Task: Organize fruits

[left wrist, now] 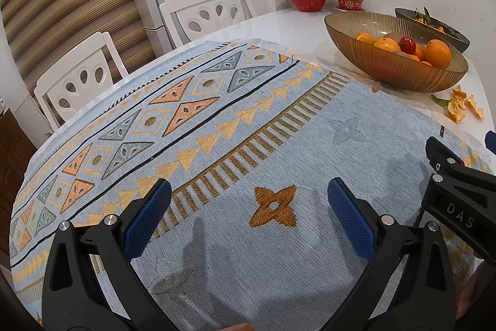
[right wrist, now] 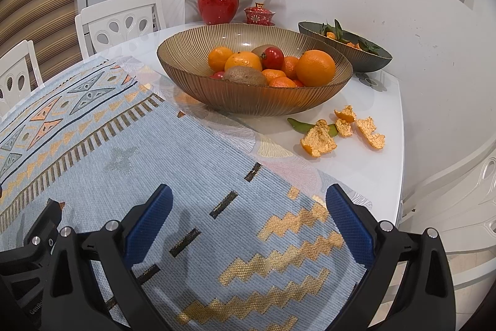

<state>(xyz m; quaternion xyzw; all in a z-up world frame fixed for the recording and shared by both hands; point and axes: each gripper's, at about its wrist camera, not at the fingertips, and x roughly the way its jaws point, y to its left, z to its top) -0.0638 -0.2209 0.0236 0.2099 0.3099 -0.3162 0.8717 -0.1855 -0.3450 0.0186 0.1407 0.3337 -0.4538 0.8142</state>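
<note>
Ahead of the right gripper [right wrist: 249,219], fruit sits in the brown bowl [right wrist: 198,89] on the table [right wrist: 365,163].
Both grippers gape wide and empty; the left gripper [left wrist: 249,214] is farther, bowl up-right.

The fruit bowl [right wrist: 254,101] stands on the table [right wrist: 365,163], peels [right wrist: 341,132] right of it, another bowl [right wrist: 369,61] behind.

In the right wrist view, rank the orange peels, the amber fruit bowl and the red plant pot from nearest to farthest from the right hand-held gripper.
From the right hand-held gripper:
1. Orange peels, ahead to the right on the bare table.
2. Amber fruit bowl, straight ahead.
3. Red plant pot, at the wall behind the bowl.
</note>
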